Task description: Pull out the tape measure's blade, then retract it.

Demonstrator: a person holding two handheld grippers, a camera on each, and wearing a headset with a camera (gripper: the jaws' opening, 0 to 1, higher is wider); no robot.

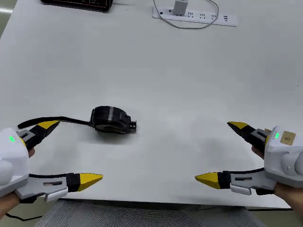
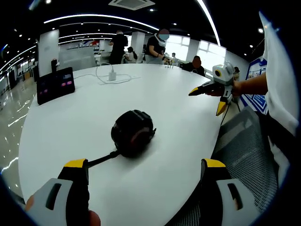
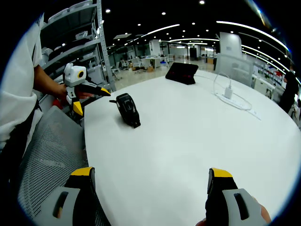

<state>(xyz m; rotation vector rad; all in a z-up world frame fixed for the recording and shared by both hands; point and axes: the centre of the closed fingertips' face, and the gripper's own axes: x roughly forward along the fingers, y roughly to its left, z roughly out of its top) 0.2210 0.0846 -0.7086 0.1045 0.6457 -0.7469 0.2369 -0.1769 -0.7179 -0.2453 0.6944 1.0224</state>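
Note:
A black tape measure (image 1: 111,120) lies on the white table (image 1: 170,80), left of centre, its black wrist strap (image 1: 57,120) trailing leftward. Its blade is retracted, only the hook tip (image 1: 134,126) showing. My left gripper (image 1: 71,153) stands open at the near left edge, its upper finger beside the strap's end. In the left gripper view the tape measure (image 2: 133,133) sits a short way ahead between the jaws. My right gripper (image 1: 226,153) is open at the near right, well away from the tape measure (image 3: 128,108), with nothing between its fingers.
A white power strip (image 1: 199,16) with a plugged charger and looped cable lies at the far edge. A dark tablet (image 1: 78,4) sits at the far left. A mesh chair (image 1: 142,215) is just under the near table edge. People stand in the background behind the table.

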